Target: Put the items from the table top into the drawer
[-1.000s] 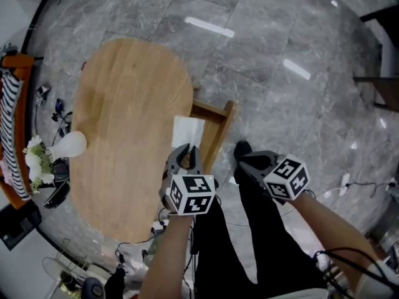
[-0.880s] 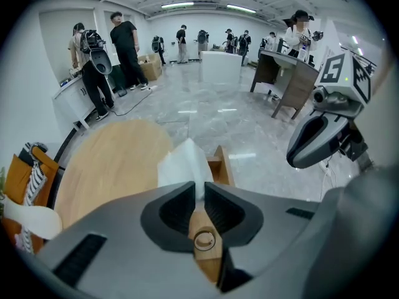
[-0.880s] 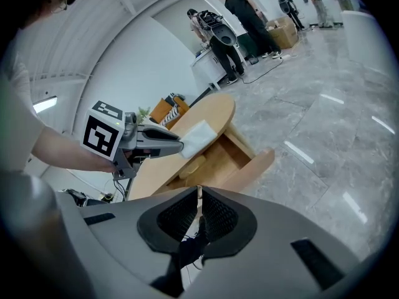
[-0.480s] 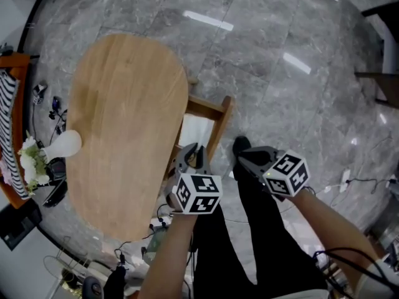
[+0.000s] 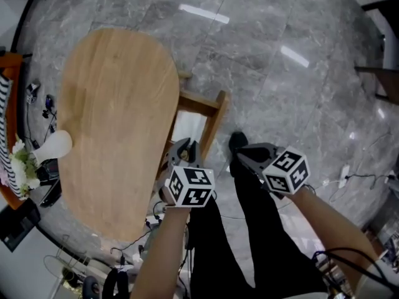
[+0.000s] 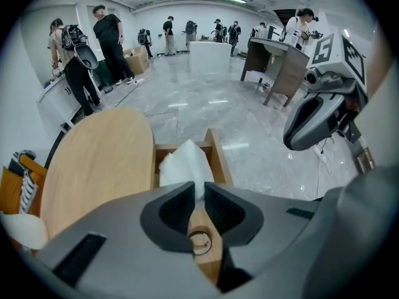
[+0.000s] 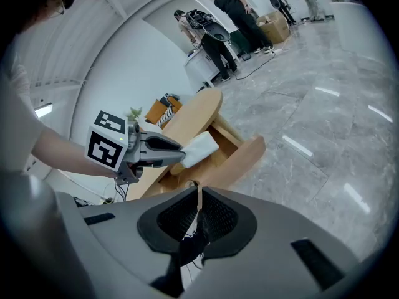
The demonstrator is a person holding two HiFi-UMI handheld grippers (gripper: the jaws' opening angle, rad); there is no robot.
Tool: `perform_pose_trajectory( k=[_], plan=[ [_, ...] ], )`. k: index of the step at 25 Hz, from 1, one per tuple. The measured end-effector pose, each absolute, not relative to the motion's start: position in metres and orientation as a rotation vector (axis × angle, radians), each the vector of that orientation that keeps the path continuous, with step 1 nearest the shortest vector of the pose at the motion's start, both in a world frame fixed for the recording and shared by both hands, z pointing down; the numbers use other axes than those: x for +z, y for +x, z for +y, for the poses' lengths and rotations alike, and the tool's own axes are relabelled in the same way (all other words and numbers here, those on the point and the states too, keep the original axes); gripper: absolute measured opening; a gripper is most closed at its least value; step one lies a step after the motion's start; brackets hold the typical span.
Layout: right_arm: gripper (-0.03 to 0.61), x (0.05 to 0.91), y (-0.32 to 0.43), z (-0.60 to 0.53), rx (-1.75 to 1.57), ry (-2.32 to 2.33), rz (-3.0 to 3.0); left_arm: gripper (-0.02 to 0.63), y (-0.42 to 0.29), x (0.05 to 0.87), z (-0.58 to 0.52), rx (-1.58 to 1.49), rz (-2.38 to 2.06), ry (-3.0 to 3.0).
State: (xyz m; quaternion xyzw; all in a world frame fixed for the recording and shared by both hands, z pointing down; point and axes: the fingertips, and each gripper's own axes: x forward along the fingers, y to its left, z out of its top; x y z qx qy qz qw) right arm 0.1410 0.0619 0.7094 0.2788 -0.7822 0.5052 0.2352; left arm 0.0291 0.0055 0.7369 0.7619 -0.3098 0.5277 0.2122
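A large bright hall with a polished grey marble floor (image 5: 280, 55) surrounds an oval wooden tabletop (image 5: 112, 117). People stand well back along the far walls. A wooden drawer (image 5: 215, 126) is pulled out from the tabletop's side. The left tongs (image 6: 198, 189) are clenched on the near edge of a white folded sheet (image 6: 186, 164), a napkin or tissue by the look of it. The sheet hangs over the drawer's opening, between its side walls; whether its lower end already touches the drawer bottom cannot be told. The right tongs (image 7: 198, 195) are pressed together with nothing between them, held over the floor just beside the drawer's front. The step in hand looks like the placing itself: the sheet is off the tabletop and poised over the drawer. The next move probably calls for setting it inside, loosening the left tongs so it drops flat, then lifting clear of the walls. The light sheet may cling to a pad or drape over the rim, so a low release seems wise. No brand or label can be read; the only print is the black-and-white square markers on each gripper's cube (image 5: 190, 187).
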Motion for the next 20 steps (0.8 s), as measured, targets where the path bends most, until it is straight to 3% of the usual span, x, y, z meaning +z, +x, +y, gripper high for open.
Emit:
perform_pose_trajectory(
  k=[7, 9, 20],
  plan=[
    [0.044, 0.717, 0.150, 0.064, 1.400, 0.758, -2.134, 0.069, 0.020, 0.776, 0.011, 1.526, -0.880, 2.020],
    [0.044, 0.719, 0.155, 0.061, 1.399, 0.762, -2.131, 0.109, 0.019, 0.787, 0.018, 1.501, -0.859, 1.975],
    [0.044, 0.718, 0.162, 0.054, 1.380, 0.757, -2.134, 0.124, 0.011, 0.786, 0.036, 1.485, -0.862, 1.911]
  ],
)
